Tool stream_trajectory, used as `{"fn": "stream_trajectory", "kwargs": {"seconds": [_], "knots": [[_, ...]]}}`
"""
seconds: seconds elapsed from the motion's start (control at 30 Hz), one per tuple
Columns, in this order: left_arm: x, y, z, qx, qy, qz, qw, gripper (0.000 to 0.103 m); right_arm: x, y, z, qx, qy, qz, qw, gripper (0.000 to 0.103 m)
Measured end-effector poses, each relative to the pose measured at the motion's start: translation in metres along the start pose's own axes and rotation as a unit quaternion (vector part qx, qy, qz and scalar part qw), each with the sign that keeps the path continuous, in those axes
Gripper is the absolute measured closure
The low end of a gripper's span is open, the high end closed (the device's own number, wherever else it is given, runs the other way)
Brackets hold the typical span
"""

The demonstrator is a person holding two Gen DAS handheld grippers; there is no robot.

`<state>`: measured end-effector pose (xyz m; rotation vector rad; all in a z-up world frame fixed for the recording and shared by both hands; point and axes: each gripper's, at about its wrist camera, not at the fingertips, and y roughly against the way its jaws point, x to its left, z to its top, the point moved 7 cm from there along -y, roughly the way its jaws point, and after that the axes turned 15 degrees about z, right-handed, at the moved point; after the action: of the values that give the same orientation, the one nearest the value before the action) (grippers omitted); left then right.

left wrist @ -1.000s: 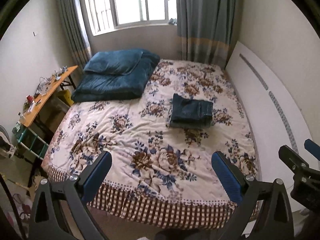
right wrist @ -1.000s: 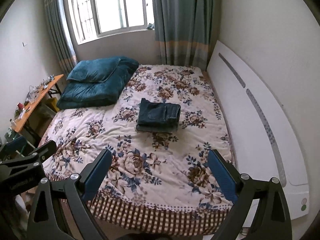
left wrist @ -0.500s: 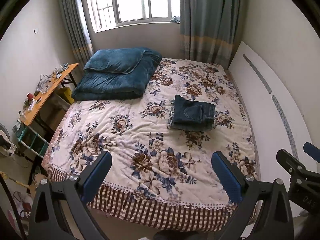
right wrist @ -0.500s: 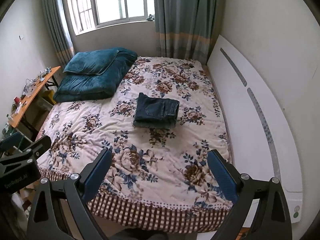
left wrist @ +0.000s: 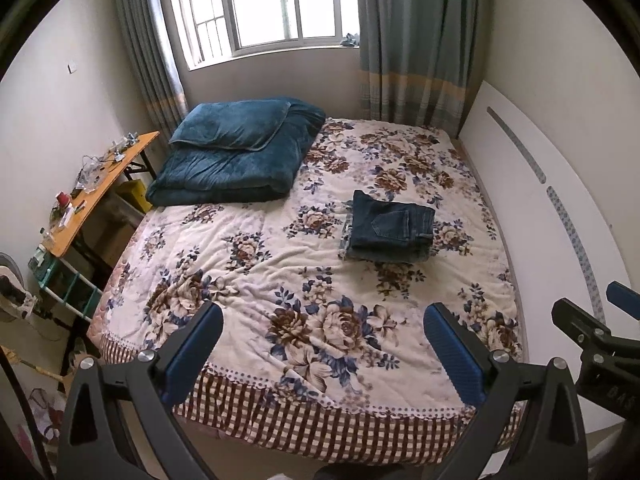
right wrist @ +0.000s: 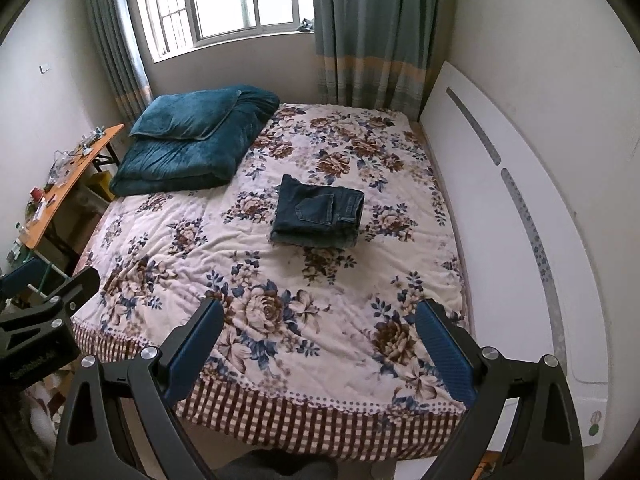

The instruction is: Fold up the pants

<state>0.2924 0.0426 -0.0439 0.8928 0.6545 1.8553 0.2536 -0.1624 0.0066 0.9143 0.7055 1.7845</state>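
Observation:
Dark blue jeans (left wrist: 390, 226) (right wrist: 320, 212) lie folded into a compact rectangle on the floral bedspread (left wrist: 256, 264) (right wrist: 192, 240), right of the bed's middle, back pocket facing up. My left gripper (left wrist: 323, 322) is open and empty, held back over the foot of the bed, far from the jeans. My right gripper (right wrist: 314, 318) is likewise open and empty above the bed's near edge. Each gripper shows at the edge of the other's view: the right gripper (left wrist: 596, 328) at the right side, the left gripper (right wrist: 44, 300) at the left side.
A folded teal quilt with a pillow (left wrist: 236, 156) (right wrist: 192, 140) occupies the bed's far left corner. A white headboard panel (left wrist: 540, 208) (right wrist: 508, 200) leans along the right wall. A cluttered wooden side table (left wrist: 92, 188) (right wrist: 68, 176) stands left of the bed. Window and curtains lie beyond.
Both grippers have drawn back and risen slightly; the bed and jeans sit a little lower and further off in both views. The jeans have not moved. Both grippers stay open.

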Motion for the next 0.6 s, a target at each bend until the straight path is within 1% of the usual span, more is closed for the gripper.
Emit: {"fn": "stream_trajectory", "kwargs": {"seconds": [0.13, 0.6], "knots": [[0.002, 0.0, -0.004, 0.003, 0.003, 0.005, 1.0, 0.0, -0.003, 0.001, -0.002, -0.003, -0.003, 0.001, 1.0, 0.005], [-0.003, 0.006, -0.009, -0.001, -0.007, 0.0, 1.0, 0.0, -0.01, 0.002, -0.008, -0.002, -0.01, 0.002, 1.0, 0.004]]}}
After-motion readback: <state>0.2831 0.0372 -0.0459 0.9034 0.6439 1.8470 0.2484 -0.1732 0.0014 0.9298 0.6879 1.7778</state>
